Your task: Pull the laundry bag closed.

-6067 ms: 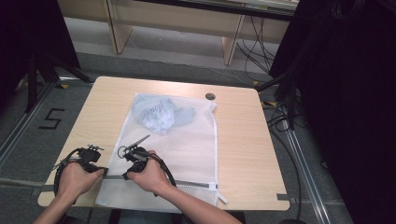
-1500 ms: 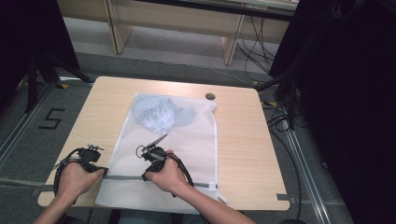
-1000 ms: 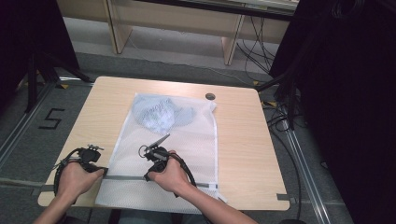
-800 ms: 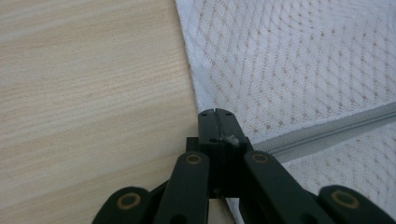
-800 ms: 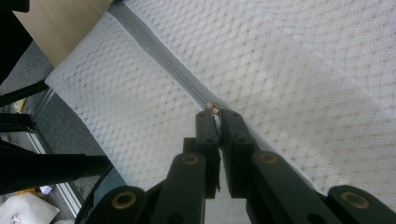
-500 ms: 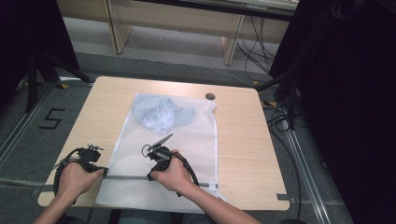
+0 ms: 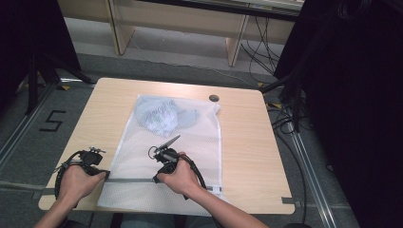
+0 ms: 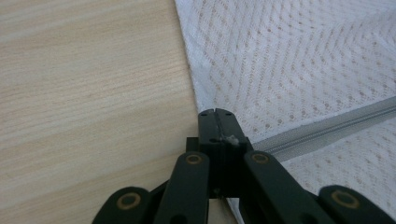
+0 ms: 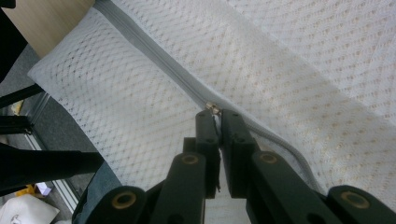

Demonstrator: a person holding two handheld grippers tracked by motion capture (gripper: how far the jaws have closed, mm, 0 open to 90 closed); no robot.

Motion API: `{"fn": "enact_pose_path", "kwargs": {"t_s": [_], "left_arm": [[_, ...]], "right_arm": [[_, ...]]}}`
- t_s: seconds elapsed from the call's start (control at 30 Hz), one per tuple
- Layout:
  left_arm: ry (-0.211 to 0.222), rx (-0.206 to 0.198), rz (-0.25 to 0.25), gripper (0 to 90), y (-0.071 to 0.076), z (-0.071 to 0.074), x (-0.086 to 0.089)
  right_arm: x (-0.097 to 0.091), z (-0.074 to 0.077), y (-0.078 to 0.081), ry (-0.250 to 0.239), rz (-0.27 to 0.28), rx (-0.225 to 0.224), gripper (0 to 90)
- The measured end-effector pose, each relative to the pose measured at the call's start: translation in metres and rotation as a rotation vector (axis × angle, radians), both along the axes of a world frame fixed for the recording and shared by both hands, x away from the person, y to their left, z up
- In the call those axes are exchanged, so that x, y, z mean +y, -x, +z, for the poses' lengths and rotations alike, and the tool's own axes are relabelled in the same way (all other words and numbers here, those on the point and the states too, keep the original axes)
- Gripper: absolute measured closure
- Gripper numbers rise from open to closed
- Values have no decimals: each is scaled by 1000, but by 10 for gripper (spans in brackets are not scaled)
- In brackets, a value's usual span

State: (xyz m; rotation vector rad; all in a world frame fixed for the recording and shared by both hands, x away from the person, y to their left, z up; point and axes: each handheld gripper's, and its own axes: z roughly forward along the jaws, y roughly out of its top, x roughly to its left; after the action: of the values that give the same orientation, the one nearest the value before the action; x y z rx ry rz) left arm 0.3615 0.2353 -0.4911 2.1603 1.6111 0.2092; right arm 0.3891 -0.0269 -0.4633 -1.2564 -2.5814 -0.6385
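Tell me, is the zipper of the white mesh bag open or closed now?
Partly closed. From the left gripper to the slider at the right gripper the zipper is joined; beyond it gapes.

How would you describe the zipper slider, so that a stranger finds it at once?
On the wooden table lies a white mesh bag. A grey zipper crosses its near end. The zipper slider is the small metal piece on that line, pinched by the right gripper.

A white mesh laundry bag [image 7: 161,156] with a fine honeycomb weave is lying on the pale wood-grain bench [image 7: 242,142]. A grey zipper band [image 9: 154,51] is running across the mesh ahead of the black jaws, its small slider [image 9: 212,108] showing silver at the right gripper's [image 9: 214,114] jaw tips. Bluish patterned fabric [image 7: 164,115] is showing through the mesh well beyond the jaws.
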Motion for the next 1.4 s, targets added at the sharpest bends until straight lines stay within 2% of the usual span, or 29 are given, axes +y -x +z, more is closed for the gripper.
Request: {"fn": "enact_pose_path", "kwargs": {"t_s": [0.03, 0.13, 0.2, 0.23, 0.27, 0.57, 0.6, 0.7, 0.83, 0.87, 1.03, 1.07, 1.1, 1.13, 1.2, 1.23, 1.33, 1.4], "left_arm": [[1, -1, 2, 898, 0, 0, 0], [7, -2, 10, 898, 0, 0, 0], [29, 12, 43, 898, 1, 0, -2], [28, 10, 43, 898, 1, 0, -2], [8, -4, 12, 898, 0, 0, 0], [5, 1, 7, 898, 0, 0, 0], [7, 0, 9, 898, 0, 0, 0], [6, 1, 7, 898, 0, 0, 0], [8, 1, 9, 898, 0, 0, 0], [25, 10, 36, 898, 1, 0, -2], [29, 12, 43, 898, 1, 0, -2], [22, 9, 35, 898, 1, 0, -2], [5, 0, 4, 898, 0, 0, 0], [5, 0, 4, 898, 0, 0, 0], [7, 1, 9, 898, 0, 0, 0], [30, 12, 44, 898, 1, 0, -2], [29, 12, 44, 898, 1, 0, -2], [30, 13, 45, 898, 1, 0, -2]], "right_arm": [[0, 0, 1, 0, -11, 7, 871], [-2, 1, 0, 3, 3, 2, 871], [-2, 0, 0, 2, 6, -2, 871], [-3, 0, 0, 3, 8, -7, 871], [-4, 0, 0, 6, 3, 3, 871], [-7, 1, 0, -2, -4, 0, 871], [-7, 1, 1, 1, -17, 8, 871], [-10, 2, 0, 3, -5, 5, 871], [-12, 3, 0, 2, 0, -6, 871], [-13, 3, 0, 3, 7, -12, 871], [-15, 1, -1, -3, 5, -23, 871], [-15, 2, 0, -1, -2, -14, 871], [-15, 3, 0, 6, 3, -4, 871], [-15, 3, 0, 6, 3, -4, 871], [-16, 2, 0, 7, 9, -15, 871], [-16, 3, 2, 15, -10, -6, 871], [-18, 2, 2, 7, -7, -9, 871], [-18, 3, 2, 15, -22, 4, 871]]}}
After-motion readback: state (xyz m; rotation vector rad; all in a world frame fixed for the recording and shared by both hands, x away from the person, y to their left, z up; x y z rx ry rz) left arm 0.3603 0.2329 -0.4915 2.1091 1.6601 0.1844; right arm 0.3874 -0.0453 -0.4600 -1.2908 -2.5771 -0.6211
